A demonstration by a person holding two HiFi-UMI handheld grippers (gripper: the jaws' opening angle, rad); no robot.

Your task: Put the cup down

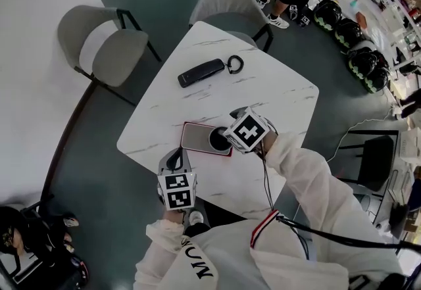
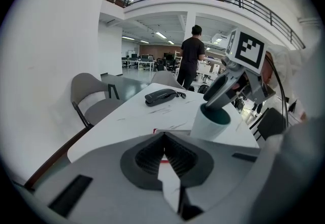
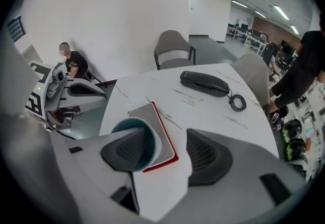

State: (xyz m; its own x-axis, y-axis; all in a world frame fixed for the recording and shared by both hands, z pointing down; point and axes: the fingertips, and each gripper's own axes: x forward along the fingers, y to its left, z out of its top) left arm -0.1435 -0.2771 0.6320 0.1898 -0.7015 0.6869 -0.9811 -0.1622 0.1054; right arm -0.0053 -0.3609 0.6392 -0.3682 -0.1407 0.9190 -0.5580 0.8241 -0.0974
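Right gripper (image 3: 170, 148) jaws spread wide, holding nothing, one jaw inside the cup (image 2: 209, 125) standing upright on the red-edged tray (image 3: 152, 116) at the table's (image 1: 263, 85) near edge; lift straight up so it clears the rim without tipping.

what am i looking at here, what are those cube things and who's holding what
A person holds a gripping tool in each hand; the marker cubes belong to them. One picture is from a head camera looking down, the others from a camera on each tool. On the white table: a black device with a looped cord, and a white cup standing on a red-edged pad. The right tool is open, one jaw inside the cup; the left tool is shut, empty.
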